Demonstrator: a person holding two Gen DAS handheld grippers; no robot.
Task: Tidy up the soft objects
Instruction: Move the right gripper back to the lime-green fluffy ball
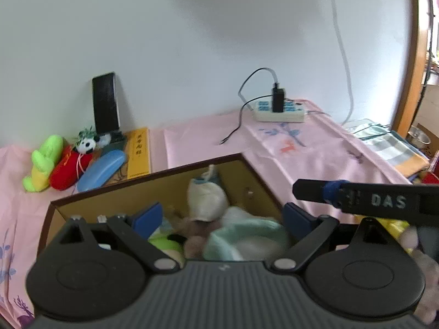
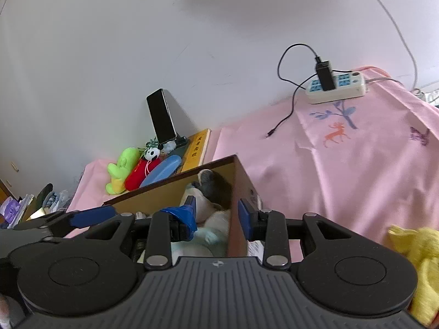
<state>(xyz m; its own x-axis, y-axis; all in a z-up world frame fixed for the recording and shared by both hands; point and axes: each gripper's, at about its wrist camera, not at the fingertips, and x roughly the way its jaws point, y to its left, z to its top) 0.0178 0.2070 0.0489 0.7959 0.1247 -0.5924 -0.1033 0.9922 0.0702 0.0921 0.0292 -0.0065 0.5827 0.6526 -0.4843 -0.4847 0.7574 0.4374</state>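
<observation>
Both grippers are open and empty: left gripper [image 1: 222, 213] over the cardboard box [image 1: 175, 176] of soft toys, right gripper [image 2: 216, 213] straddling its right wall. Next, the yellow plush [image 2: 419, 249] lying near right needs 1 central pinch, lifted clear of the rim

Black ribbed gripper [image 1: 222, 219] bodies, blue fingers [image 1: 146, 216], white "DAS" lettering.

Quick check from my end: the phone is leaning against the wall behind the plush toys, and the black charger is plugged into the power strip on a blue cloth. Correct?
Not quite: the cloth under the power strip is pink, not blue, as the right wrist view shows. The phone does lean against the wall behind the plush toys, and the black charger is plugged into the strip.
</observation>
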